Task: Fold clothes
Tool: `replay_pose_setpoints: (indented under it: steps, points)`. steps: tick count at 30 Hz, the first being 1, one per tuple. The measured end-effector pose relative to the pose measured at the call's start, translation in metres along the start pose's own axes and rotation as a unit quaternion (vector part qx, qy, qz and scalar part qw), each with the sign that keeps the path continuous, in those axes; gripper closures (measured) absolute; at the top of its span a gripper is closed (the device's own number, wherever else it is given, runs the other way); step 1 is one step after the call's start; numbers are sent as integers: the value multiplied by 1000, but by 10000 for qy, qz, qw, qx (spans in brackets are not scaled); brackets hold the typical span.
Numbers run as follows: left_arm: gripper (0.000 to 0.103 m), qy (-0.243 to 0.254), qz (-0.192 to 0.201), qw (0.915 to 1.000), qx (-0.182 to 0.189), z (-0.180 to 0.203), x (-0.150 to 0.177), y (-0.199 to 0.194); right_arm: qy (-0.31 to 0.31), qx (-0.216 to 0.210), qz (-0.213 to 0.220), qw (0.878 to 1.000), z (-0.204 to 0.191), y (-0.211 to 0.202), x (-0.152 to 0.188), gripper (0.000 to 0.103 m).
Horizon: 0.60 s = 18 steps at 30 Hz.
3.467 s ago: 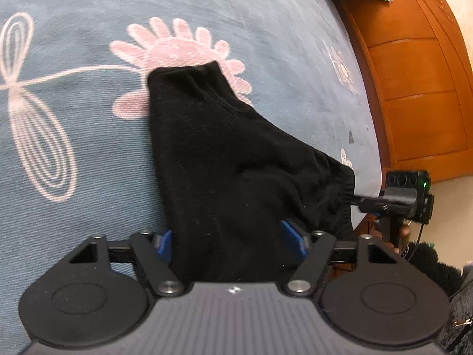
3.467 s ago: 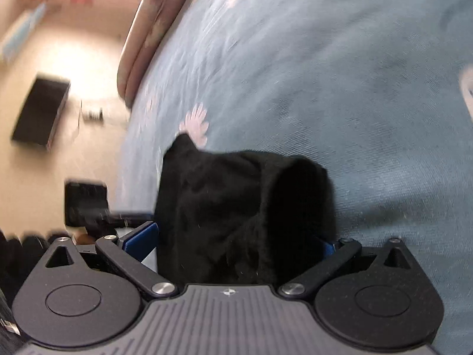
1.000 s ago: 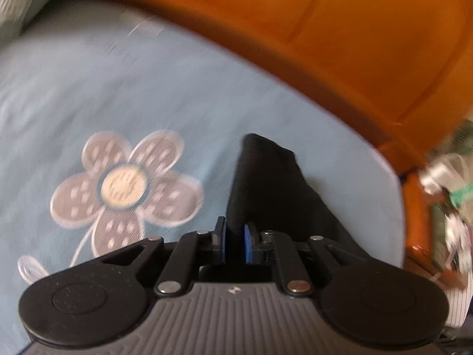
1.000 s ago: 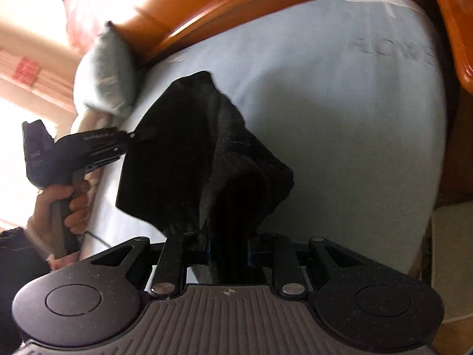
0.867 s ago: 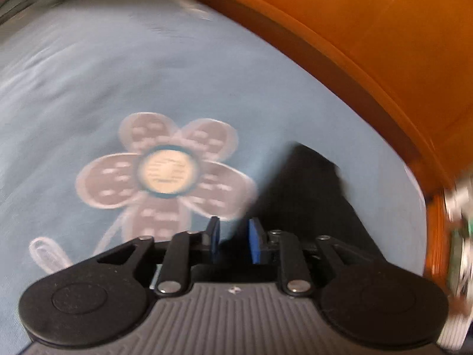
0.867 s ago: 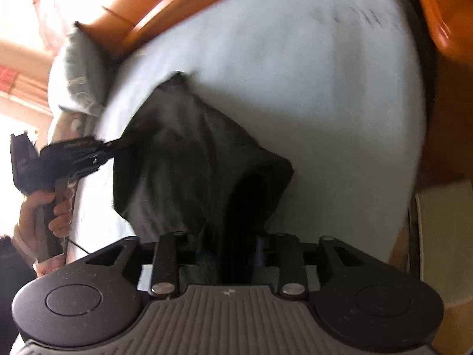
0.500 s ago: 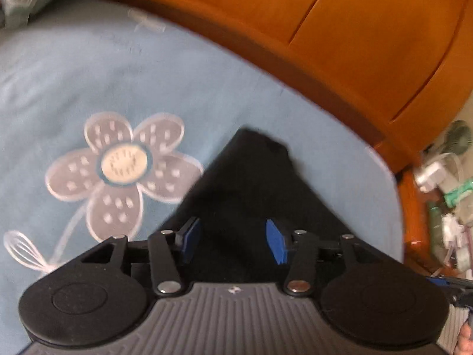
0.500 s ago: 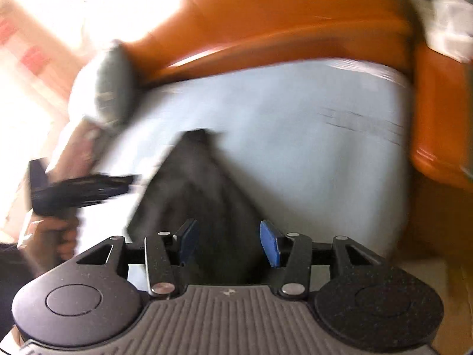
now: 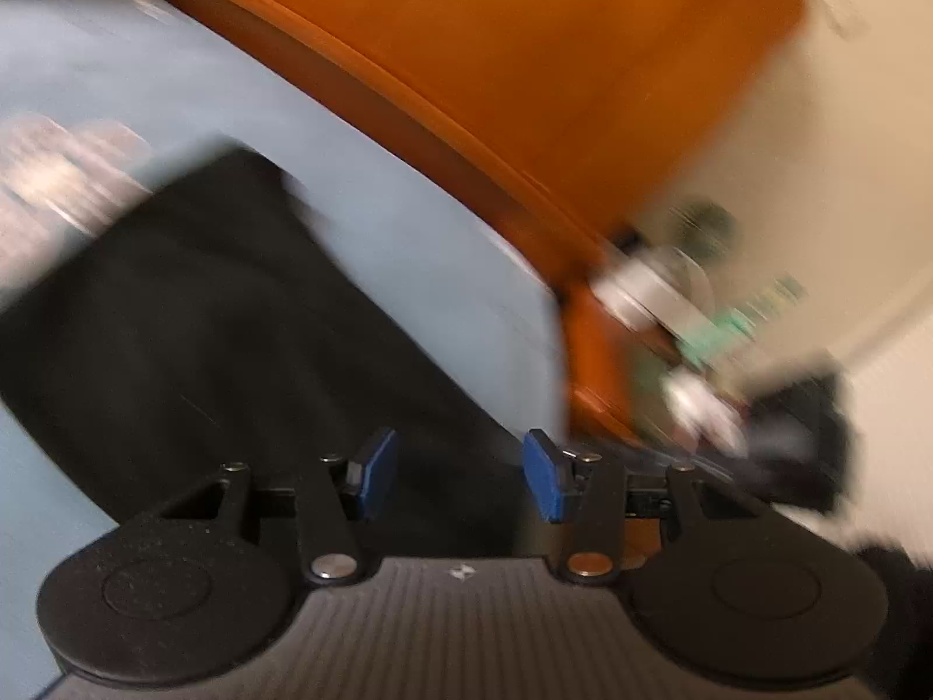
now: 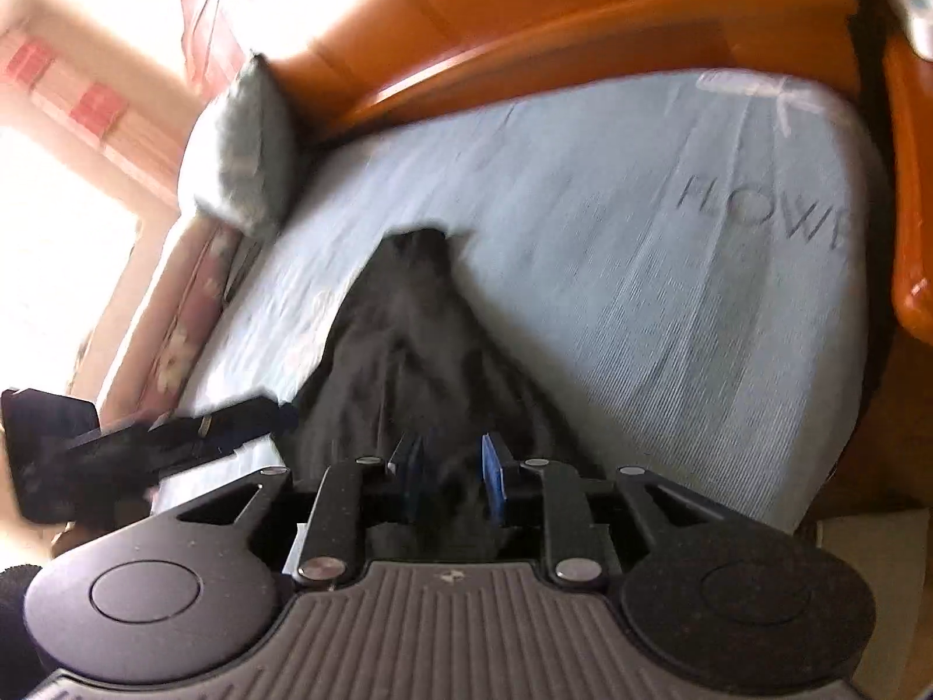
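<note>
Left-wrist view smeared by motion blur; right-wrist view sharper, window glare blown out upper left.

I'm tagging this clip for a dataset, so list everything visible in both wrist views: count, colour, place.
Garment: one, black, spread on the bed, its near end between the right gripper's pads.
Bedsheet: one, light blue with grey lettering and pale flower prints, covering the bed.
Headboard: one, orange wood, along the bed's far edge.
Pillow: one, grey-green, propped in the far corner against the headboard.
Bedside clutter: blurred white and green items beyond the bed's corner; count unclear.
Left gripper: black with blue pads, open, over the garment's edge.
Right gripper: black with blue pads, closing on the garment.
</note>
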State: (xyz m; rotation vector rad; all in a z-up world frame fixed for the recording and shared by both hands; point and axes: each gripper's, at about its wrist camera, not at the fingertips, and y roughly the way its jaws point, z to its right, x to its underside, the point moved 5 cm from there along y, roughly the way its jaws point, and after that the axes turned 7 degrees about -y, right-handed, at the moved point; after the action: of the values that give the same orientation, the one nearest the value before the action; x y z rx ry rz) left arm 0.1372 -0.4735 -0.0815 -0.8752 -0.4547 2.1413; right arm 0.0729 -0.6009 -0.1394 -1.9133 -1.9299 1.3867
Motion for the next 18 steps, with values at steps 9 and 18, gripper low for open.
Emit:
replay_pose_setpoints:
  steps: [9,18]
  points:
    - [57,-51,-130,9997,201,1,41,14,-387,293,-341,9982,-1,-10,7,81]
    - [52,-109,1231,9815,-1461,-93,-32,-29,-1293,-225,-138,9912,-66,41,-74,79]
